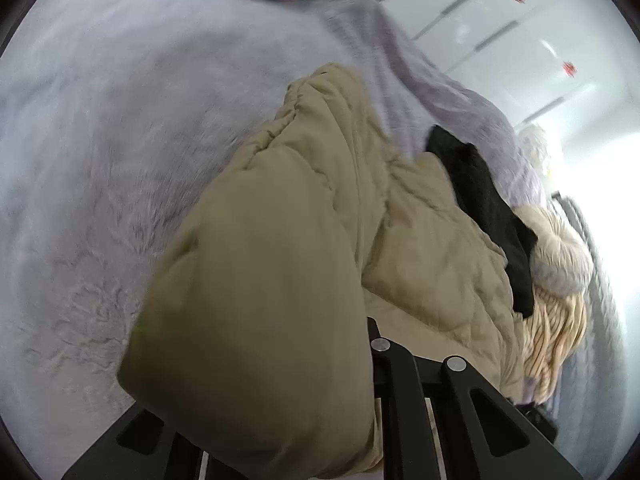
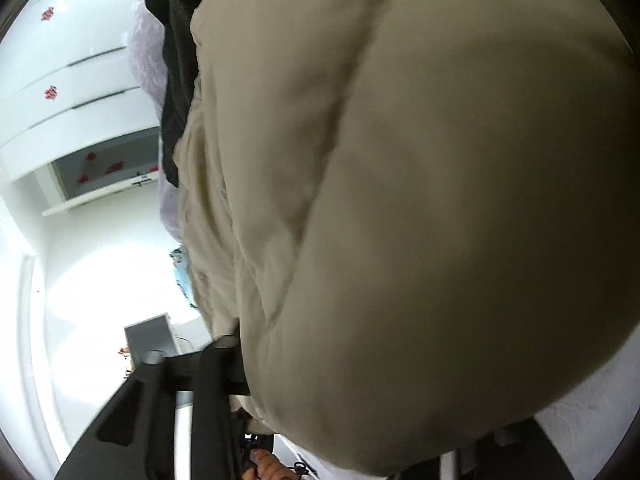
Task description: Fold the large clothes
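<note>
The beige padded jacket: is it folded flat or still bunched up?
Bunched up. The beige padded jacket lies in puffy heaps on the lilac blanket, with black lining exposed.

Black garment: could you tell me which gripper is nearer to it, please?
Left, probably. The black garment ends just beyond the fingers of the left gripper, to their right; from the right gripper it lies farther off, up along the beige jacket.

A: Report illumination.
B: Bright daylight. The left wrist view clips to white glare at its right edge; the right wrist view clips at lower left.
A: Report sharpness.
B: Motion blur throughout. The beige coat (image 2: pixel 440 208) directly ahead of the claw is defocused. Fisheye curvature with a dark vignette rims both views.
</note>
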